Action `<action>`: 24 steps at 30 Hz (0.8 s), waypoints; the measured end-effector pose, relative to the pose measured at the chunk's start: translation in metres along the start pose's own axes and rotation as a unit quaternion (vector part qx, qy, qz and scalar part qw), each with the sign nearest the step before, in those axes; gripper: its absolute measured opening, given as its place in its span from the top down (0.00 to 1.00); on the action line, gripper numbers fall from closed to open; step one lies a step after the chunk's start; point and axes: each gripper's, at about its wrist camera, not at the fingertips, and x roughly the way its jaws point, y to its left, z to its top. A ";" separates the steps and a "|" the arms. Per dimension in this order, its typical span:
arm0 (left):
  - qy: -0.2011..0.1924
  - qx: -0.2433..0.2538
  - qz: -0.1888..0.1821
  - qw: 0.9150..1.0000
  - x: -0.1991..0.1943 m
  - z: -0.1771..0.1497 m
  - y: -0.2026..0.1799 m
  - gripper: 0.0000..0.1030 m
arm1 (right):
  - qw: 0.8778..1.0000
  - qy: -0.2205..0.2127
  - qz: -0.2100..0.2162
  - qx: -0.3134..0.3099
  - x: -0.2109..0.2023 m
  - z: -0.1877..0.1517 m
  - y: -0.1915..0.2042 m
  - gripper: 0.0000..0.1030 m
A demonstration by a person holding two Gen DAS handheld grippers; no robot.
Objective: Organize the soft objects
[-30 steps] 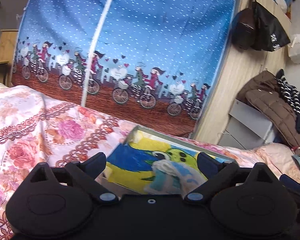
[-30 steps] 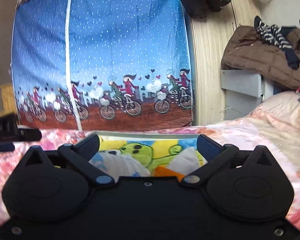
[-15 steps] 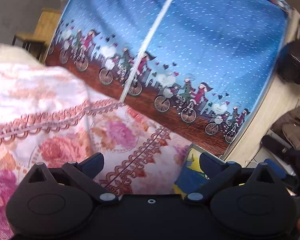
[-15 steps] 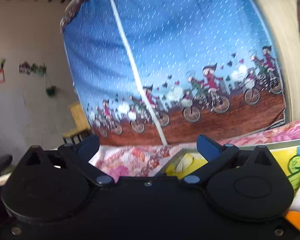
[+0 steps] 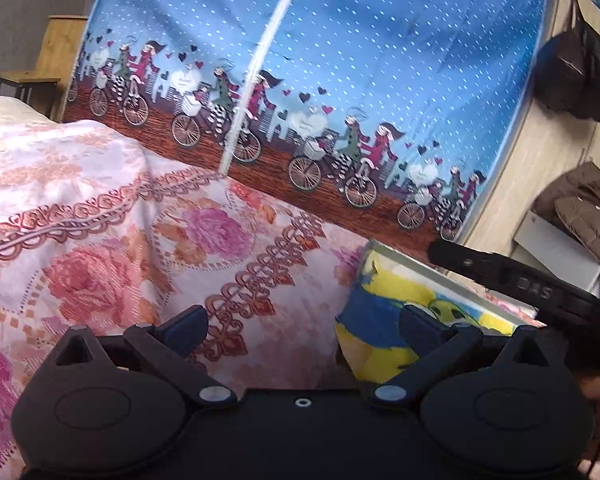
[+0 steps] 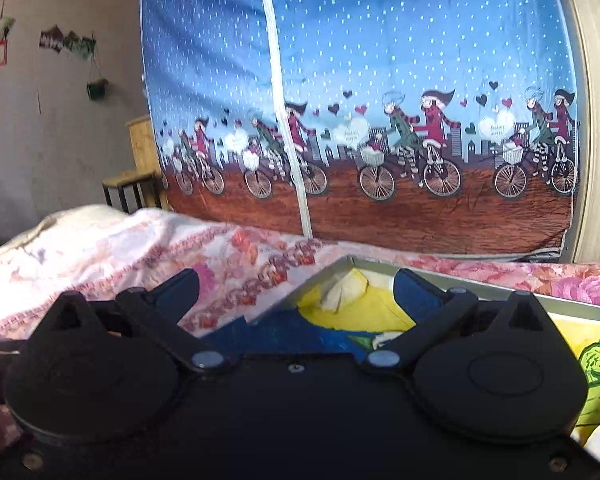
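Observation:
A yellow and blue cartoon-print storage box (image 5: 384, 322) lies on the floral bedspread (image 5: 112, 240). My left gripper (image 5: 302, 326) is open and empty, over the bedspread just left of the box's near corner. In the right wrist view the box (image 6: 352, 312) shows its grey rim and yellow lining, and my right gripper (image 6: 296, 294) is open and empty above its left corner. The other gripper's black body (image 5: 516, 280) crosses the right side of the left wrist view. No soft items inside the box are visible from here.
A blue fabric wardrobe (image 5: 340, 80) printed with cyclists stands behind the bed. A wooden stool (image 6: 134, 180) sits at the far left. A brown jacket (image 5: 580, 216) lies on a grey cabinet at the right, and dark bags (image 5: 580, 76) hang above.
Both grippers swung left, away from the middle of the box toward its left corner and the bedspread. The soft items seen in the box a second ago are out of view.

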 end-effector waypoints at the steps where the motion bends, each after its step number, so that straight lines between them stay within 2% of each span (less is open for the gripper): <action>1: 0.004 -0.001 -0.003 1.000 0.001 -0.001 0.000 0.02 | 1.000 0.010 -0.003 -0.005 -0.002 -0.006 -0.001 0.00; 4: 0.010 -0.009 -0.005 1.000 0.002 -0.003 0.001 0.02 | 0.999 0.043 -0.010 0.002 0.010 -0.007 -0.005 0.00; 7: 0.013 -0.022 -0.003 1.000 0.003 -0.001 0.004 0.02 | 0.997 0.070 0.013 0.039 0.021 -0.010 -0.015 0.00; 11: 0.017 -0.034 0.004 0.999 0.003 0.001 0.009 0.02 | 0.990 0.107 0.020 0.090 0.019 -0.026 -0.028 0.00; 13: 0.019 -0.036 0.008 0.999 0.004 0.001 0.010 0.02 | 0.987 0.122 0.032 0.095 0.019 -0.033 -0.029 0.00; 15: 0.022 -0.038 0.009 0.999 0.004 0.001 0.010 0.02 | 0.989 0.125 0.034 0.078 0.016 -0.032 -0.023 0.00; 20: 0.026 -0.039 0.007 0.999 0.005 -0.001 0.011 0.02 | 0.994 0.109 -0.002 -0.014 0.007 -0.023 0.001 0.00; 24: 0.029 -0.041 0.007 0.999 0.005 -0.001 0.011 0.02 | 0.989 0.147 0.001 -0.011 0.018 -0.025 0.003 0.00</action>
